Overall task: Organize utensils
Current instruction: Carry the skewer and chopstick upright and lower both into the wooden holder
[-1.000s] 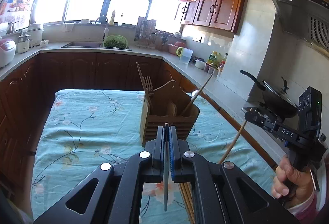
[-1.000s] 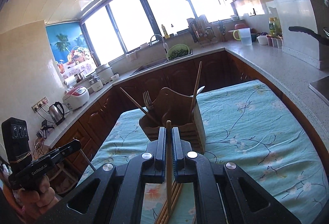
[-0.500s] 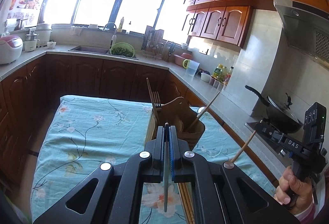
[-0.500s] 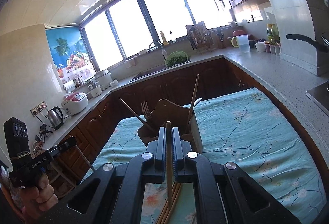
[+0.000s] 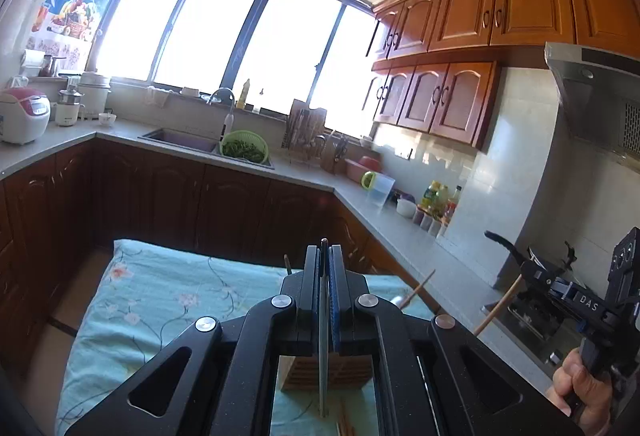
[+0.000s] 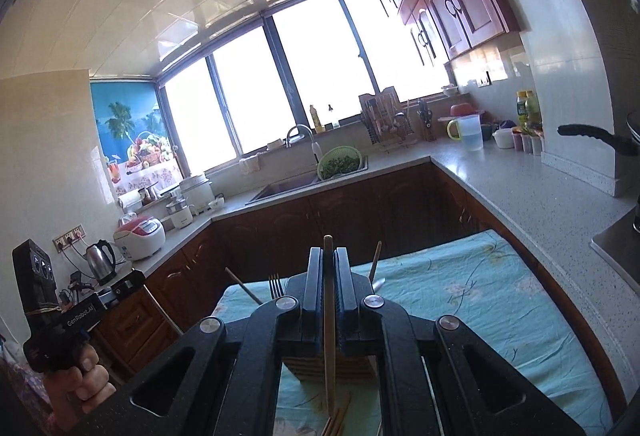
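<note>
My left gripper is shut on a thin dark grey utensil that runs upright between its jaws. My right gripper is shut on a wooden chopstick. The wooden utensil holder stands on the floral cloth, mostly hidden behind each gripper; it also shows in the right wrist view. A fork and chopsticks stick up from it. More wooden chopsticks lie on the cloth below. The right gripper with its chopstick shows at the left view's right edge.
The table has a teal floral cloth. Kitchen counters run behind and to the right, with a sink, a green colander, a jug and a wok on the stove.
Both grippers have risen and tilted up with their utensils held. The holder has dropped low in both views, behind the jaws.
</note>
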Demonstrator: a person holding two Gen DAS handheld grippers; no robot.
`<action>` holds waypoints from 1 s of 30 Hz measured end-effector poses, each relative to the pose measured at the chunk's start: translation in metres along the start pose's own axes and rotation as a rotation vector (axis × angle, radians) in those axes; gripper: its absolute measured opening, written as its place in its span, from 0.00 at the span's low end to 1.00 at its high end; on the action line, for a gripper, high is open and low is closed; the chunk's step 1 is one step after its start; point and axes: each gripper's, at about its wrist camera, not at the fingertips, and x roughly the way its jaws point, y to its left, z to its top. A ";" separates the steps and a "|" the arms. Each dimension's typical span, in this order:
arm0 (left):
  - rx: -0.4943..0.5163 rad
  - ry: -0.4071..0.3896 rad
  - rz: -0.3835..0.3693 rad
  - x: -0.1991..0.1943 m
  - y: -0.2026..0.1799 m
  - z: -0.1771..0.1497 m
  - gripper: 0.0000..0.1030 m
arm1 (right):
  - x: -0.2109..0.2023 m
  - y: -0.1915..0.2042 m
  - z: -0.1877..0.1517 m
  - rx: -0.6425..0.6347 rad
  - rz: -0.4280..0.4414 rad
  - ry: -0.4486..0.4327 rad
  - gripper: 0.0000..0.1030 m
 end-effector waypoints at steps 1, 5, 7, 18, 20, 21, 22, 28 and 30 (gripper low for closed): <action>-0.003 -0.019 0.000 0.004 0.000 0.002 0.02 | 0.003 0.001 0.007 -0.005 -0.003 -0.016 0.05; -0.008 -0.089 0.021 0.027 -0.003 0.006 0.02 | 0.016 0.002 0.028 -0.017 -0.019 -0.086 0.05; -0.018 -0.113 0.034 0.041 -0.002 0.003 0.02 | 0.027 0.001 0.033 -0.016 -0.026 -0.102 0.05; -0.039 -0.108 0.097 0.117 0.000 -0.060 0.02 | 0.089 -0.016 -0.014 -0.012 -0.097 -0.056 0.05; -0.044 -0.090 0.105 0.126 0.002 -0.070 0.02 | 0.096 -0.021 -0.027 0.004 -0.101 -0.035 0.05; -0.047 -0.081 0.108 0.130 0.003 -0.074 0.02 | 0.099 -0.022 -0.032 0.010 -0.105 -0.025 0.05; -0.050 -0.071 0.109 0.135 0.004 -0.079 0.03 | 0.102 -0.024 -0.037 0.014 -0.108 -0.015 0.05; -0.052 -0.010 0.121 0.154 0.006 -0.085 0.04 | 0.112 -0.030 -0.054 0.033 -0.109 0.044 0.05; -0.042 -0.002 0.115 0.156 0.005 -0.081 0.04 | 0.113 -0.031 -0.054 0.030 -0.113 0.052 0.06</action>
